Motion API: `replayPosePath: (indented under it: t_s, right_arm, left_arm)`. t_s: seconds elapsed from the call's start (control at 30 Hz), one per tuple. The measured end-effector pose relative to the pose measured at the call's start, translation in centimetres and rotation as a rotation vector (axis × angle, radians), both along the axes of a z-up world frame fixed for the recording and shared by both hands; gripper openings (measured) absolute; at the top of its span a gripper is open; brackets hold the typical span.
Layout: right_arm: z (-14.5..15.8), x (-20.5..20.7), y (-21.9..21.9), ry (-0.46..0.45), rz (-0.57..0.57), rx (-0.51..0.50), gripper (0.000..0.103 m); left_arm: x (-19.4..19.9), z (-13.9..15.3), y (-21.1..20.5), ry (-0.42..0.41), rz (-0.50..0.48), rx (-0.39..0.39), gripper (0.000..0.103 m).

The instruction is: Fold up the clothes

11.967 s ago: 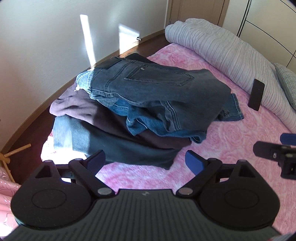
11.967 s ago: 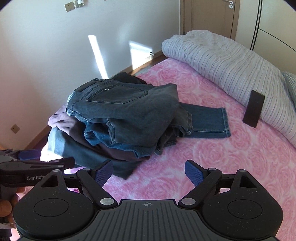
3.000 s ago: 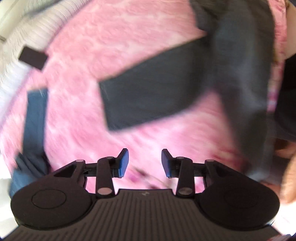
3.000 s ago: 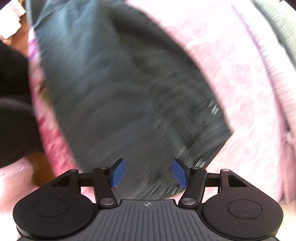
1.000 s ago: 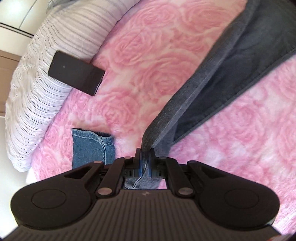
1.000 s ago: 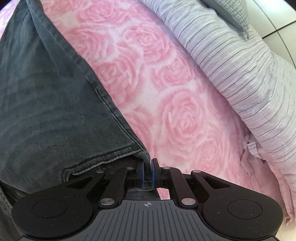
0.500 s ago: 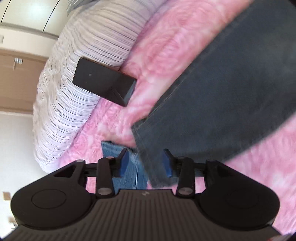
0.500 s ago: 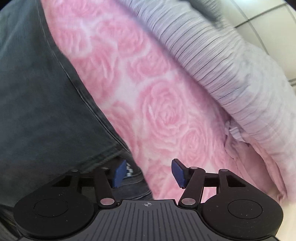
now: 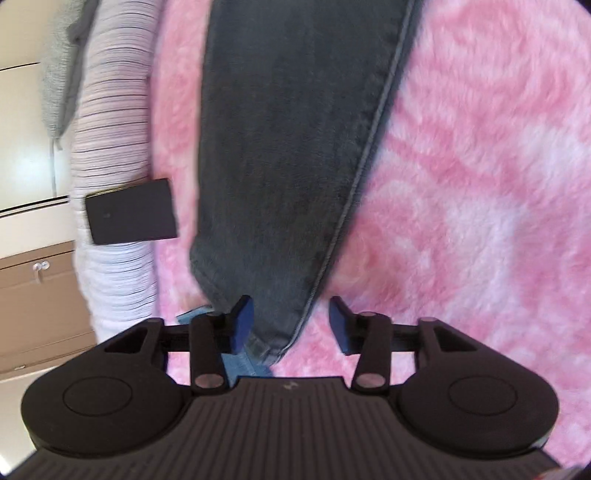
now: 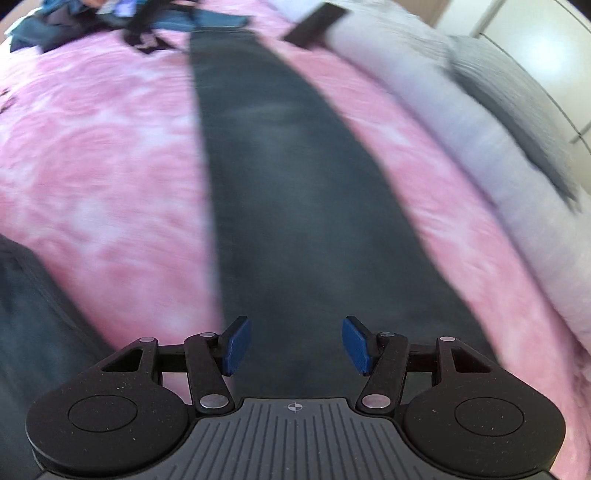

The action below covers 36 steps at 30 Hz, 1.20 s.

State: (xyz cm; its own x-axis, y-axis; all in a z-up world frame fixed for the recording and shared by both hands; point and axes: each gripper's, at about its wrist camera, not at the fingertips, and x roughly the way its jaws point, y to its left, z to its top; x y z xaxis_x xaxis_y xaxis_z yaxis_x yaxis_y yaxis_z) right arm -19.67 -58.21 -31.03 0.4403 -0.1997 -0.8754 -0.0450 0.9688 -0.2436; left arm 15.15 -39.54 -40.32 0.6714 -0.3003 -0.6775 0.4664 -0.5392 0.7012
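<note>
While both views were blurred, dark jeans [image 9: 291,155] were seen laid out flat along the pink bed [image 9: 480,184], one leg [image 10: 295,192] stretched lengthwise. The left gripper [image 9: 291,323] was held over the hem, jaws apart and empty. The right gripper [image 10: 295,345] was held over the leg, jaws likewise apart. A phone [image 9: 131,210] leaned on the striped duvet [image 9: 110,110].

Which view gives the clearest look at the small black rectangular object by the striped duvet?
The left wrist view: the black rectangular object shows whole and fairly sharp, leaning on the striped duvet beside the dark jeans. The right wrist view shows it only as a small, motion-blurred sliver at the top edge.
</note>
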Motion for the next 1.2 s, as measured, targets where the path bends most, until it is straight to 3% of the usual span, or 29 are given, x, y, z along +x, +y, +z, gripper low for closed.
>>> replayPosePath:
  t_s: [0.03, 0.1, 0.2, 0.23, 0.4, 0.5, 0.63, 0.73, 0.87, 1.1, 1.2]
  right_arm:
    - [-0.3, 0.1, 1.5, 0.003, 0.007, 0.019, 0.058]
    - [-0.7, -0.5, 3.3, 0.017, 0.014, 0.046, 0.057]
    - [0.2, -3.0, 3.9, 0.036, -0.034, 0.03, 0.058]
    - [0.7, -4.1, 3.5, 0.041, -0.07, 0.02, 0.058]
    - [3.2, -12.5, -0.7, 0.127, -0.391, 0.02, 0.058]
    - [4.0, -18.2, -3.4, 0.168, -0.578, 0.022, 0.058]
    - [4.6, -25.0, -7.0, 0.152, -0.779, 0.07, 0.058]
    - [4.1, -28.0, -9.6, 0.115, -0.84, 0.143, 0.058]
    - [1.8, -31.1, -11.7, 0.098, -0.799, 0.228, 0.057]
    - [0.1, -37.1, -14.4, 0.021, -0.724, 0.37, 0.057]
    - [0.1, -39.0, -15.2, -0.035, -0.738, 0.473, 0.057]
  left_arm:
    - [0.3, -0.4, 0.0, 0.008, 0.002, 0.01, 0.016]
    - [0.5, -0.3, 0.0, 0.023, 0.029, -0.009, 0.013]
    - [0.0, 1.6, 0.2, 0.101, 0.136, -0.089, 0.024]
    - [-0.5, 2.5, 0.4, 0.136, 0.169, -0.12, 0.033]
    - [-5.8, 6.5, 3.1, 0.345, 0.303, -0.214, 0.035]
    - [-11.0, 7.9, 6.2, 0.484, 0.33, -0.196, 0.036]
    - [-17.2, 9.5, 10.3, 0.628, 0.397, -0.154, 0.036]
    - [-20.7, 10.3, 12.8, 0.634, 0.476, -0.138, 0.036]
    - [-23.3, 11.4, 15.1, 0.573, 0.567, -0.131, 0.036]
    - [-29.0, 13.6, 16.0, 0.508, 0.585, -0.117, 0.036]
    - [-32.0, 13.7, 14.2, 0.515, 0.527, -0.102, 0.037]
